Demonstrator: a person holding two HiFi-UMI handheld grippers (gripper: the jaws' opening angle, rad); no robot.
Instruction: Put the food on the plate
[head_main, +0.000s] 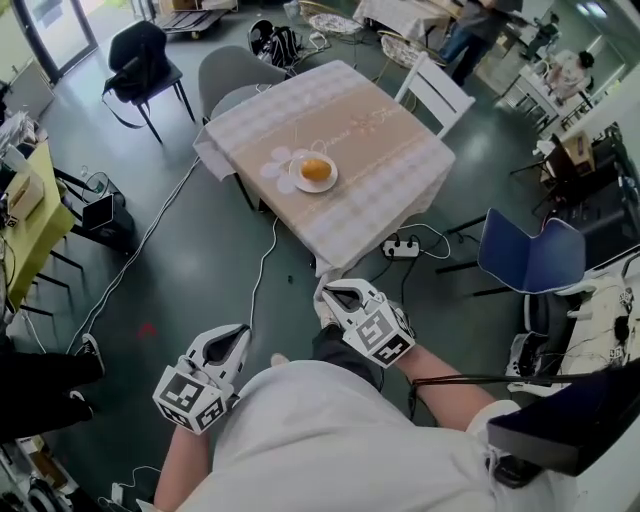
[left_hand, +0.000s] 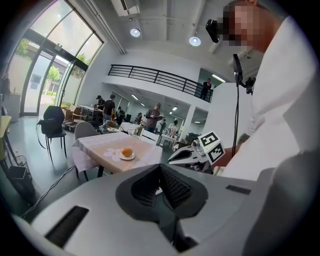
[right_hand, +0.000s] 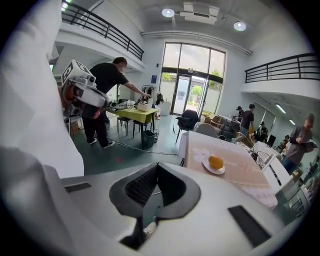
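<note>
The white plate (head_main: 296, 183) sits a little above the middle of the head view, on a square table (head_main: 395, 150) with a pale checked cloth and a beige runner. The food (head_main: 316, 170) lies on the plate; it is a round, orange-coloured piece, possibly an orange, though it is too small to be sure. A white chair (head_main: 436, 92) stands at the table's upper right edge, and a power strip (head_main: 400, 247) lies on the green floor just below the table.

Both grippers are low in the frame, well apart from the table and close to the person's white shirt — the left gripper (head_main: 236, 342) at lower left, the right gripper (head_main: 335, 293) near the bottom centre. In each gripper view the ribbed pads are pressed together at the tips with nothing pinched between them, and the plate with its food shows far beyond the jaws.
</note>
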